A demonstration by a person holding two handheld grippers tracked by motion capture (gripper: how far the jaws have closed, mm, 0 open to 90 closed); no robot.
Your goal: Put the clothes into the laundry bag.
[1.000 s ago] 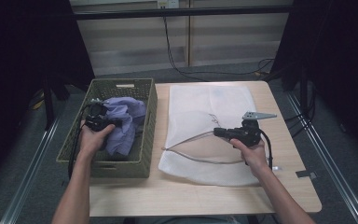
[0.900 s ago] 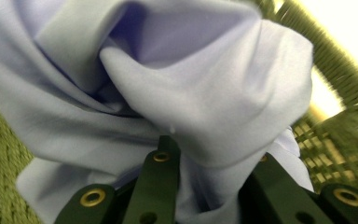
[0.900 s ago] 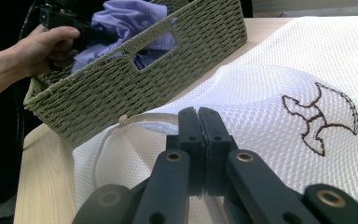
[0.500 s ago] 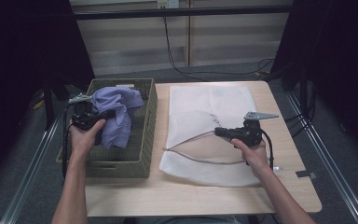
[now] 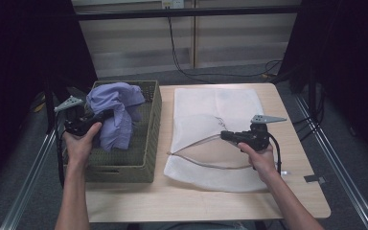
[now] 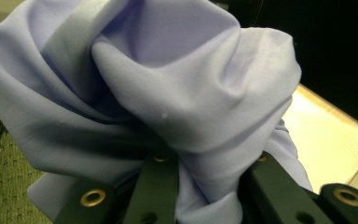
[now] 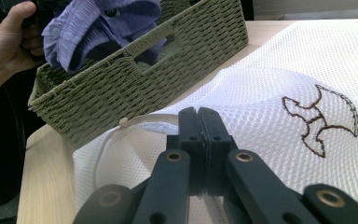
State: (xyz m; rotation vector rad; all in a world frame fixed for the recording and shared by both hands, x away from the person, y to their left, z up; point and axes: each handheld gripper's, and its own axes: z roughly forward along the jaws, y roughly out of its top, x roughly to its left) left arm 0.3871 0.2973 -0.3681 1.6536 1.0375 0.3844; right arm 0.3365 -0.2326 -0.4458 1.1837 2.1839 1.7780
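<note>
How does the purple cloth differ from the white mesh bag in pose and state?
The purple cloth is bunched and lifted over the green basket; the white mesh bag lies spread on the table. The cloth looks smooth and plain; the bag is netted with a dark emblem. Each is pinched by one gripper.

It looks like a recording lab: a bare table [image 5: 206, 206] stands between black curtains [image 5: 24, 57], metal rails [image 5: 28, 191], and loose floor cables [image 5: 187, 67].
</note>
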